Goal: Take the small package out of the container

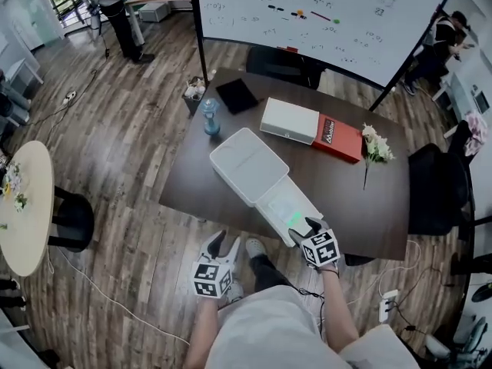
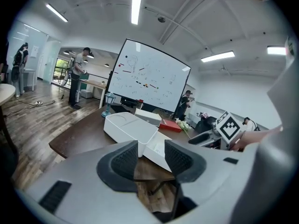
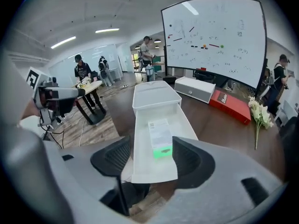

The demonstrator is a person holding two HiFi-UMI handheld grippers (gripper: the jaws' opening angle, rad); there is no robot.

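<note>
The small package [image 3: 160,136] lies flat in the container [image 3: 156,96] drawer, lower centre of frame, judged light and stiff, best pinched across its long sides; right claw [image 3: 152,149] and left claw [image 2: 151,152] stand open, empty.

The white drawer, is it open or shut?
Open. The drawer sticks out of the white box, and you can see a small package with a green end lying inside it.

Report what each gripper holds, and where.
Nothing held: left gripper open, empty; right gripper open at the white plastic drawer's front end, small white green-ended package untouched.
</note>
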